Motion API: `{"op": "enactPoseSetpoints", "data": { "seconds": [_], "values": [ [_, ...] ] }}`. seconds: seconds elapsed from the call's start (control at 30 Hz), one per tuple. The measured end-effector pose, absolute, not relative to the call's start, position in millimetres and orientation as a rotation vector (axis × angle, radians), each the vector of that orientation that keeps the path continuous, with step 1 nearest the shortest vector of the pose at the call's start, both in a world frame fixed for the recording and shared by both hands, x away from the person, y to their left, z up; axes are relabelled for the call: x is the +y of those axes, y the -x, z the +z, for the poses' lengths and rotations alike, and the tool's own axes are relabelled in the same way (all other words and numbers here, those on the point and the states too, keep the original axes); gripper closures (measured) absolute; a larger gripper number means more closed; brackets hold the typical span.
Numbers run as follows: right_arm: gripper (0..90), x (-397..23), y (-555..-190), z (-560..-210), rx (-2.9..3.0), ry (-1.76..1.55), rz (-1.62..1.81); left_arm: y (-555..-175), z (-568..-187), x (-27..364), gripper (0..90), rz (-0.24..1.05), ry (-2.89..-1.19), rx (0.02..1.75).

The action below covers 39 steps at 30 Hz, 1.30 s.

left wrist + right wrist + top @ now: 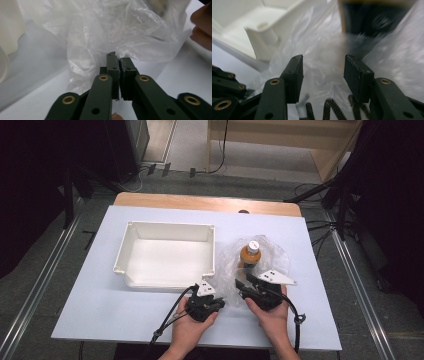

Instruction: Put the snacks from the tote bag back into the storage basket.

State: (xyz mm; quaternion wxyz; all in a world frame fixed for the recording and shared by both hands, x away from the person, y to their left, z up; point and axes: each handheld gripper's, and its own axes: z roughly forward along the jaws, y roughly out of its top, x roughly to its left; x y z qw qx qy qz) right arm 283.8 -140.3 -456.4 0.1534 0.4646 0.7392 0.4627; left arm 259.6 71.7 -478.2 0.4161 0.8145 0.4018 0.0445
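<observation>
Clear plastic bag [260, 257] lay crumpled on the right half of the white tabletop [100, 305], just right of the tray's near right corner, roughly midway between far and near edges. Held a bottle with an orange cap [251, 252], standing upright inside the film. In the left gripper view, bag [112, 32] bunched up in front of the jaws, a fold of film pinched at their tips. Left tongs [212, 290] clenched on that near-left edge of the bag, jaws pressed almost together. Right tongs [246, 282] sat at the near right side of the bag, released, jaws standing apart with crinkled film [324, 72] between them but not pressed by the pads [295, 75]. Whether the film touched either pad could not be told. White tray [170, 227] rested left of the bag, toward the middle of the tabletop, its near right corner post [263, 35] seen close beside the film in the right gripper view. Both hands came in over the near edge, close together.
</observation>
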Motion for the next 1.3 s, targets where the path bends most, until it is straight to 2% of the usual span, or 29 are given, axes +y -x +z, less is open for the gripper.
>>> {"op": "enactPoseSetpoints", "data": {
  "seconds": [0.1, 0.17, 0.27, 0.3, 0.43, 0.6, 0.67, 0.7, 0.83, 0.93, 1.13, 1.3],
  "values": [
    [57.9, -132.1, -288.1, -466.2, 2.168, -1.363, 1.187, -256.8, -475.7, 72.4, 73.9, 0.13, -2.025, 0.962],
    [68.5, -131.8, -291.5, -470.8, 2.182, -1.37, 1.138, -253.2, -471.8, 73.8, 64.5, 0.162, -1.997, 0.931],
    [83.6, -132.7, -294.8, -473.8, 2.215, -1.373, 1.089, -249.8, -465.3, 75.7, 59.0, 0.159, -1.948, 0.912],
    [85.8, -132.5, -295.3, -474.7, 2.223, -1.379, 1.072, -249.3, -462.7, 76.2, 58.7, 0.162, -1.935, 0.908],
    [89.7, -133.9, -297.5, -478.4, 2.247, -1.4, 1.05, -249.8, -449.8, 76.8, 51.0, 0.211, -1.86, 0.91],
    [88.1, -134.6, -297.4, -478.7, 2.249, -1.397, 1.053, -259.0, -444.8, 64.1, 41.8, 0.314, -1.862, 0.931],
    [82.4, -136.7, -296.6, -478.7, 2.248, -1.409, 1.082, -264.9, -449.3, 59.7, 43.7, 0.335, -1.879, 0.963],
    [79.1, -138.8, -295.1, -478.2, 2.248, -1.403, 1.109, -268.4, -453.3, 58.0, 47.4, 0.34, -1.894, 0.98],
    [70.4, -152.2, -283.0, -466.9, 2.213, -1.359, 1.218, -273.3, -466.9, 52.9, 71.6, 0.349, -1.98, 1.007],
    [68.6, -165.8, -274.3, -452.0, 2.136, -1.316, 1.295, -274.9, -474.0, 51.9, 80.7, 0.334, -2.011, 1.017],
    [67.2, -185.0, -267.1, -421.5, 1.836, -1.274, 1.398, -278.3, -477.2, 52.3, 86.5, 0.306, -2.019, 1.049],
    [58.6, -195.1, -296.1, -413.1, 1.705, -1.378, 1.379, -277.8, -478.0, 51.0, 87.8, 0.317, -2.02, 1.045]
  ]
}}
